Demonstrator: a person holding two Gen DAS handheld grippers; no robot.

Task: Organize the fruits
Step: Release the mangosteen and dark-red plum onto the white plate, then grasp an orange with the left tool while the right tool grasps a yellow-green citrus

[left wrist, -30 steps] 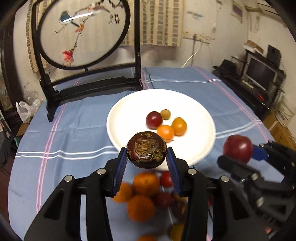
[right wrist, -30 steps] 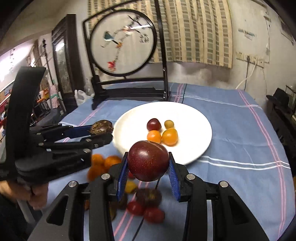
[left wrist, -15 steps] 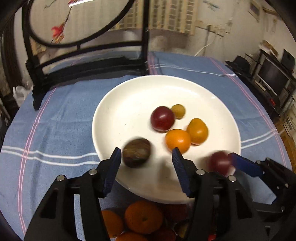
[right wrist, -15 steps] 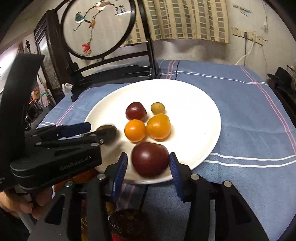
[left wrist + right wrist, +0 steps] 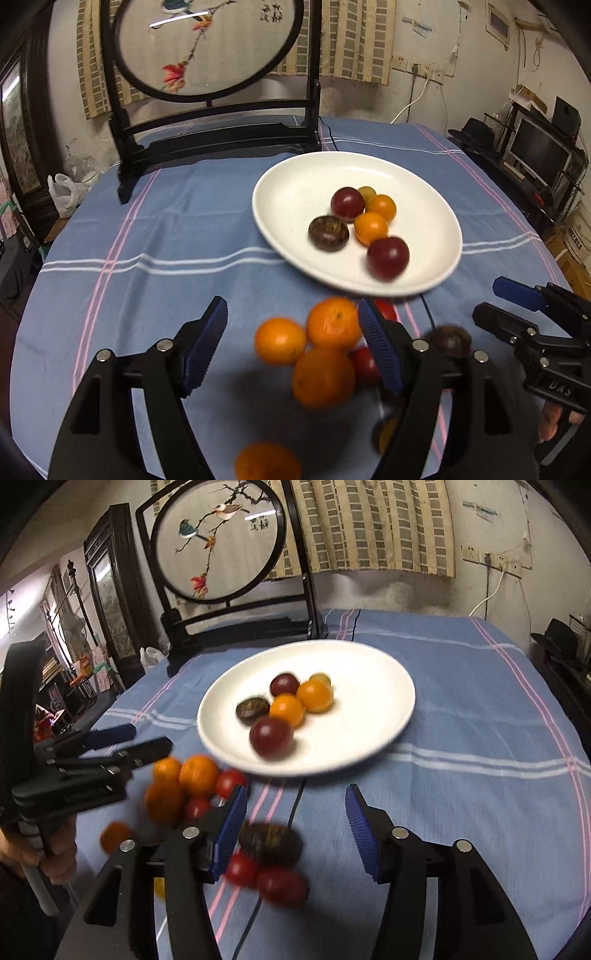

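Fruits cluster mid-plate (bare rim all round), tools apart.

My left wrist camera is looking down along my left gripper toward the white plate ahead and to its right. My right wrist camera is facing the same plate ahead of my right gripper, sharing the nearby loose fruit.

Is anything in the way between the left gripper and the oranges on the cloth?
Nothing visible. The left gripper stands open and empty right over the oranges on the blue tablecloth, its jaws having just opened; the nearest orange already sits partly between them.
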